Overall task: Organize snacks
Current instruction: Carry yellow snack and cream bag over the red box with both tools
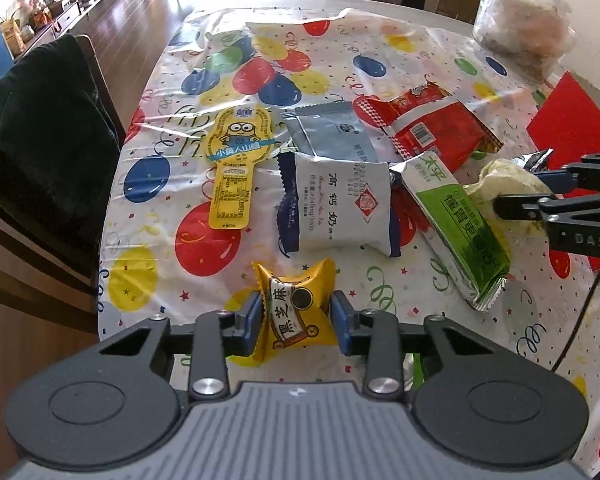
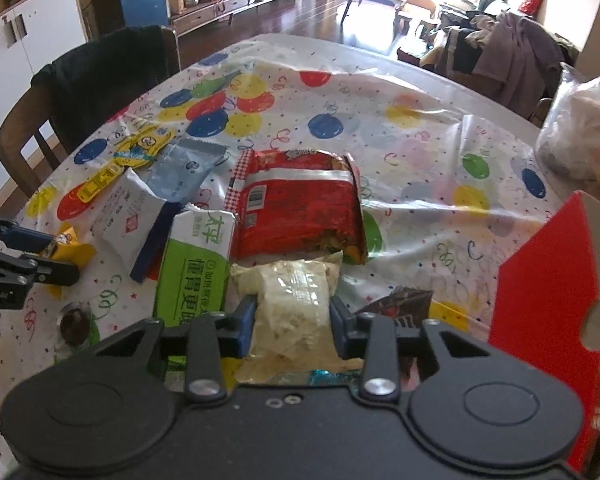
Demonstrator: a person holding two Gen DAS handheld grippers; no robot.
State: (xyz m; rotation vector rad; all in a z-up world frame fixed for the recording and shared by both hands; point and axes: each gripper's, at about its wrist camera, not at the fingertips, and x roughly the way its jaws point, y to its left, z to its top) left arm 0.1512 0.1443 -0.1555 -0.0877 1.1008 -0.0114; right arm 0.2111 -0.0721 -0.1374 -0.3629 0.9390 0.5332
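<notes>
Your left gripper (image 1: 296,322) is pinching a small yellow packet (image 1: 296,312), a crinkled pillow-shaped wrapper with serrated ends; the blue pads are pressing in on both its sides, near the table's front edge. Your right gripper (image 2: 293,322) is clamping a pale packet (image 2: 290,304), a translucent, cream-coloured film wrapper with a lumpy filling, its pads also pressing on either side.

Both packets are sitting on a glossy, wrinkled plastic tablecloth (image 1: 380,32) printed with coloured balloons. Lying between the two grips are a puffy white pouch (image 1: 338,208) with dark blue sealed edges and a long green bar (image 1: 460,228) in shiny foil. Behind them are lying a flat silver sachet (image 1: 332,132), a shiny red bag (image 2: 300,208) with its near end torn open, and a yellow paddle-shaped pack (image 1: 234,160) showing a cartoon figure.

A red box (image 2: 548,280) is being cut off by the right edge, so its shape is unclear. A brown wrapper (image 2: 404,308) is mostly hidden behind your right gripper. A cloudy plastic bag (image 2: 584,136) at the far right is holding contents too blurred to identify. A dark cloth is draping over a wooden chair (image 2: 16,136) on the left.
</notes>
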